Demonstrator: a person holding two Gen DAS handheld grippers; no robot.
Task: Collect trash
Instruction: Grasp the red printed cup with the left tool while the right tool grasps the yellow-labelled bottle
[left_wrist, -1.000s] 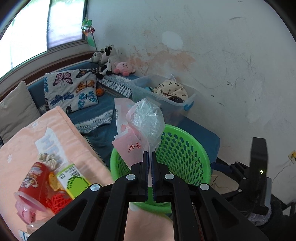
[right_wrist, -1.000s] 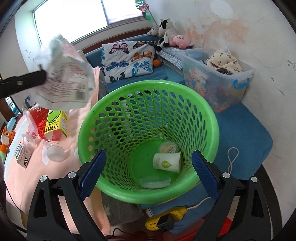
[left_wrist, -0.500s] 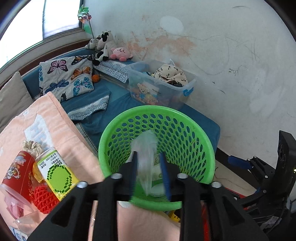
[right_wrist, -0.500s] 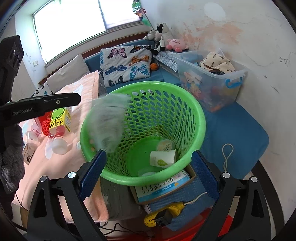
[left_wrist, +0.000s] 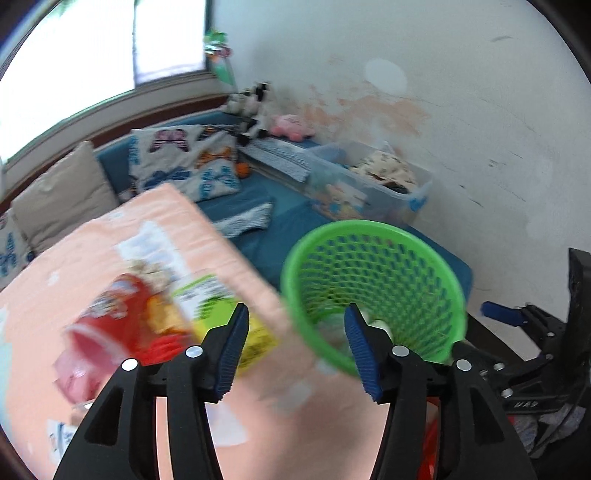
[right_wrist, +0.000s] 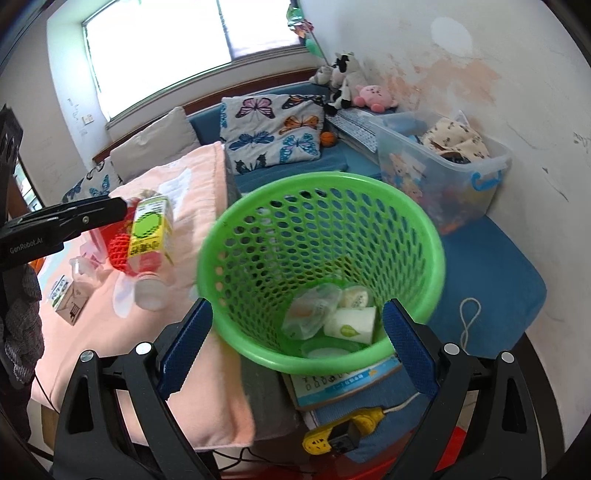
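Observation:
The green mesh basket (right_wrist: 321, 181) stands beside the pink-covered table (right_wrist: 110, 332). In it lie a crumpled clear plastic bag (right_wrist: 312, 314), a white paper cup (right_wrist: 351, 325) and a lid. My left gripper (left_wrist: 295, 310) hangs over the table edge left of the basket (left_wrist: 369, 225), its jaws opening with nothing between them. Blurred ahead of it are a yellow-green carton (left_wrist: 221, 306) and a red cup (left_wrist: 110, 314). My right gripper (right_wrist: 297, 306) is open above the basket's near rim, holding nothing. One left finger (right_wrist: 85, 218) shows beside the carton (right_wrist: 147, 232).
A red foam net (right_wrist: 118, 247), a clear bottle (right_wrist: 147, 288) and a small cardboard box (right_wrist: 68, 299) also lie on the table. A clear storage box (right_wrist: 443, 166) stands by the wall. A booklet (right_wrist: 343, 376) and a yellow power strip (right_wrist: 340, 432) lie below the basket.
The left gripper opened and let go of the plastic bag, which dropped into the basket. It then swung left toward the table. The right gripper drew back slightly.

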